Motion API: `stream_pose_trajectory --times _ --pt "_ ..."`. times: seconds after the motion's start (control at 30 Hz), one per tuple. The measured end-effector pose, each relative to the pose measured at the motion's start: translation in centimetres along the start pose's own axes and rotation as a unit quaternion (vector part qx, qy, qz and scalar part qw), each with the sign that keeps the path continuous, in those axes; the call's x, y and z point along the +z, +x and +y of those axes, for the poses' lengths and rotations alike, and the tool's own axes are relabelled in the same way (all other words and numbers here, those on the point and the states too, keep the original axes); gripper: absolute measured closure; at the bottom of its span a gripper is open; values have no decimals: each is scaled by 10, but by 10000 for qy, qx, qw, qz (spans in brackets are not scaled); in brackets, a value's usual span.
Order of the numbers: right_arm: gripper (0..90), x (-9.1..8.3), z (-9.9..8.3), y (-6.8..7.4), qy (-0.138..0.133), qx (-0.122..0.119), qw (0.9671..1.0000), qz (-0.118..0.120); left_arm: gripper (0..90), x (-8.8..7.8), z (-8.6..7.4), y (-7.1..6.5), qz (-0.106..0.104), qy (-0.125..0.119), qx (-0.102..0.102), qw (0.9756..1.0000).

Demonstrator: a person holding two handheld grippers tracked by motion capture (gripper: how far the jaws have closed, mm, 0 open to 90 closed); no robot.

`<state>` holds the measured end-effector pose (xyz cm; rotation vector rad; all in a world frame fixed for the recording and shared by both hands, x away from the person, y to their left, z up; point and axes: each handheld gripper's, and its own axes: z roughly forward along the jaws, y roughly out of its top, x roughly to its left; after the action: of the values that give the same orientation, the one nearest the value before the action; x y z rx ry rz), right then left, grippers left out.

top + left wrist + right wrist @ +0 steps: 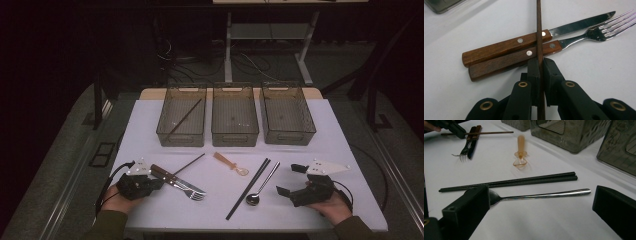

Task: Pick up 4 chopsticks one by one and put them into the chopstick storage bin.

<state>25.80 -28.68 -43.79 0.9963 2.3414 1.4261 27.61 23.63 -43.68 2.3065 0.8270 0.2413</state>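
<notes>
your left gripper is clamped on the thin brown wooden chopstick lying across the wood-handled knife and fork; lift it straight up. right gripper is wide open around the steel spoon.

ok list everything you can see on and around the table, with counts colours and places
table: 1, white top
bins: 3, smoky clear, row at far edge
brown chopstick in bin: 1, left bin
brown chopstick: 1, lying across knife and fork handles, gripped
knife: 1, wood handle, front left
fork: 1, wood handle, beside knife
amber spoon: 1, centre
black chopsticks: 2, side by side, centre right
metal spoon: 1, silver, beside black chopsticks
left gripper: black, shut on brown chopstick
right gripper: black, open, near metal spoon
</notes>
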Motion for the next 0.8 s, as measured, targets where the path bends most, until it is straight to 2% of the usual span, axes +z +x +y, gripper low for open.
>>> stream_pose_trajectory --times 0.13,0.4,0.57,0.6,0.8 --pt "12 0 0 0 0 4 10000 -4 840 -3 3 0 12 -56 30 10000" --pt "12 1 0 0 5 3 10000 -3 840 -7 7 0 -92 -453 -198 9987" --pt "12 1 -1 0 18 11 10000 -1 840 -8 11 -1 -151 -592 -264 9978" --pt "12 1 -1 0 16 9 10000 -2 840 -8 12 -2 -163 -647 -343 9972" --pt "12 1 -1 0 13 24 10000 -6 840 -8 18 -1 -132 -782 -434 9959"
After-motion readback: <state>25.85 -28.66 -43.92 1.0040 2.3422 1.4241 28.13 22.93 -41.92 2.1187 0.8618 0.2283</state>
